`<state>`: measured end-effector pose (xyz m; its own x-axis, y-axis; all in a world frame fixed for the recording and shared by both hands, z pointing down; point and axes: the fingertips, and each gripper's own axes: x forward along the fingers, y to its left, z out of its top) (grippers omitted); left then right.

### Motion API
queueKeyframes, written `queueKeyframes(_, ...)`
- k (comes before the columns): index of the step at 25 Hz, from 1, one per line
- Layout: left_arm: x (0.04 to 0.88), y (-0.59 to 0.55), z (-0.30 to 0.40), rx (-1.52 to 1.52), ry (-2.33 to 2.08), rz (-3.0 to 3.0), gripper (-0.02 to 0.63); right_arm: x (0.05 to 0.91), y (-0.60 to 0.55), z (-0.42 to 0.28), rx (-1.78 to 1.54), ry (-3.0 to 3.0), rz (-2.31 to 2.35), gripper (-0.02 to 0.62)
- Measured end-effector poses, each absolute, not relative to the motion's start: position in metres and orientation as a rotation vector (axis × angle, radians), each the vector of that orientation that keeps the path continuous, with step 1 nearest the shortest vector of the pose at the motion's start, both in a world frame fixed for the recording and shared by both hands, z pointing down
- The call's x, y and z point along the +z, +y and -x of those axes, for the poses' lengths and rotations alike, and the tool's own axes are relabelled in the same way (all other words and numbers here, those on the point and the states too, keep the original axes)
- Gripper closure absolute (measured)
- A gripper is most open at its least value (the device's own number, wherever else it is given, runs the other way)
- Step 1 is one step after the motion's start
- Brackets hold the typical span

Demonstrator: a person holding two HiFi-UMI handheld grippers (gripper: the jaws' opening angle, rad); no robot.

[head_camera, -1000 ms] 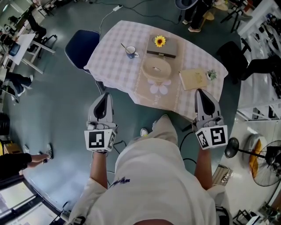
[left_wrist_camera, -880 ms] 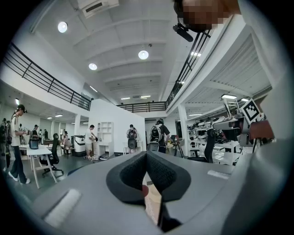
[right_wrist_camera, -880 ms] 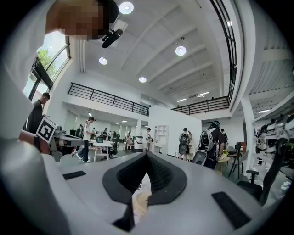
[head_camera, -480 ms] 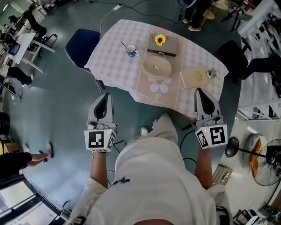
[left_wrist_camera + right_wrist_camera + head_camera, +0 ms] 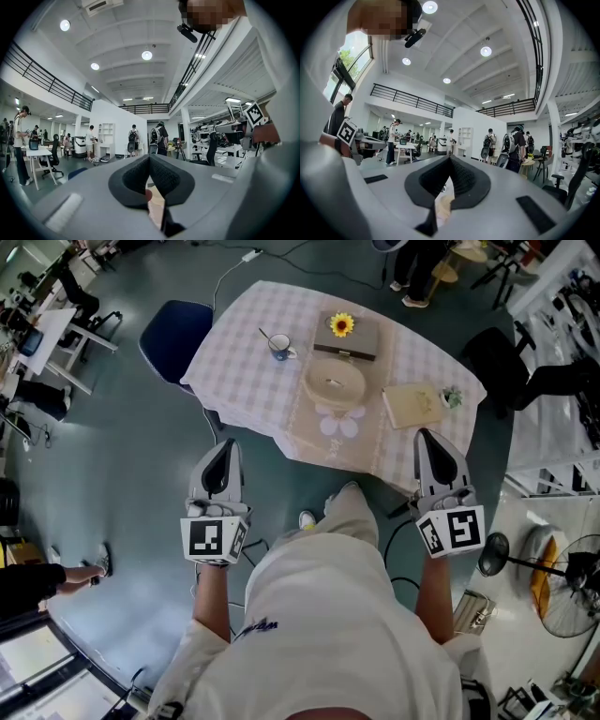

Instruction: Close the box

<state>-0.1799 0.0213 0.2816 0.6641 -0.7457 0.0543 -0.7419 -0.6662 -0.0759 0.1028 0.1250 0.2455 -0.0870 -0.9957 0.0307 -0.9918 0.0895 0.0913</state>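
Head view first. On the pink checked table, at the far edge near the middle: a brown rectangular wooden box with a yellow sunflower on top. Just nearer, a round beige container. Towards the left edge, a blue-and-white cup with a spoon. Towards the right corner, a flat tan pad beside a small green plant. Lid fully down or ajar? Impossible to tell from this height. Left gripper and right gripper held off the near edge, well apart from the box, touching nothing.

Over to the left gripper view. Dark padded jaws pressed together at the tips, nothing caught between. Beyond them only the open hall, no box in sight.

Now the right gripper view. Same story: left gripper's twin pinched tight and empty, aimed out level across the hall.

On handling, judging by looks alone: rigid, probably light, likely to skid on the cloth under a sideways shove. Best taken at the lid's front lip, pressing straight down, with the other gripper steadying a side wall. Sunflower probably loose and delicate, so keep clear of it. Closed tips good enough for a push; opening needed only for a pinch.
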Motion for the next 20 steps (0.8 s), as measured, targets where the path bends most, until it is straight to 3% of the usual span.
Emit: queueKeyframes(20,0.2838,0.0312,0.1847,-0.109,1.261,2.849,0.606,0.2496,0.1287,-0.0987,-0.076,-2.251,-2.054,0.594)
